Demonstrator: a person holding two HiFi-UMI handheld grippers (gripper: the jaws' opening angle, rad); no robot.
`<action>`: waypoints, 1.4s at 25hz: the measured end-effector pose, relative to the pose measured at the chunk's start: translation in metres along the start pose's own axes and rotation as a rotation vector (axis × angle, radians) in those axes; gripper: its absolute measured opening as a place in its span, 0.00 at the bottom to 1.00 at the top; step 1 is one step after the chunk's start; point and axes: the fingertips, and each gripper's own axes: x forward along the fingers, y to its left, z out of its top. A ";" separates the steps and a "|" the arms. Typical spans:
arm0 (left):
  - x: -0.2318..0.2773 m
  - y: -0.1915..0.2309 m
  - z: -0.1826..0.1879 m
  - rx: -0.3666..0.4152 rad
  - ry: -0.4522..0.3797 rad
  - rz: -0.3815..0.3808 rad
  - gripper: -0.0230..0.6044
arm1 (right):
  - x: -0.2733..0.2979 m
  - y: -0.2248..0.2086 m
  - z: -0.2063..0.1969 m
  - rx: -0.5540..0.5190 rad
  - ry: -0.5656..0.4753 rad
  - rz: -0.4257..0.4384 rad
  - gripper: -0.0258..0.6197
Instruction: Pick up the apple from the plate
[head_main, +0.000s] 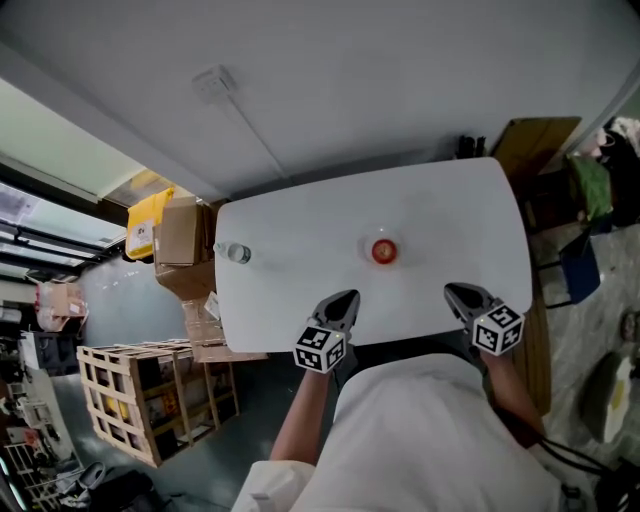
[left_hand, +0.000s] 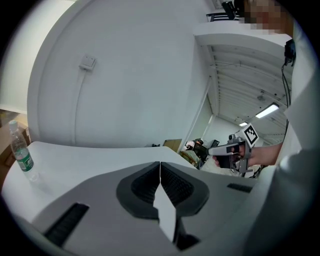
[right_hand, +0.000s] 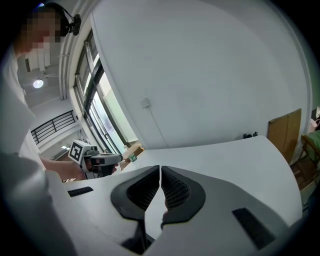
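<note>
The left claw and right claw are pressed together (empty), short of the apple.

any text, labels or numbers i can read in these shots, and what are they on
No text here is legible.
Bottle label: green, print too blurred to read.
Yellow object by the cardboard boxes, pale patch: too small to read.
Marker cubes: black-and-white square patterns only, no letters or numbers.
</note>
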 end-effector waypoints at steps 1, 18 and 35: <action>0.005 0.000 0.000 -0.002 0.004 0.005 0.05 | 0.001 -0.004 0.000 0.003 0.006 0.007 0.10; 0.088 0.009 -0.018 -0.003 0.121 0.090 0.18 | 0.021 -0.042 -0.008 0.051 0.099 0.134 0.10; 0.163 0.042 -0.063 0.004 0.282 0.205 0.43 | 0.037 -0.075 -0.016 0.110 0.155 0.159 0.10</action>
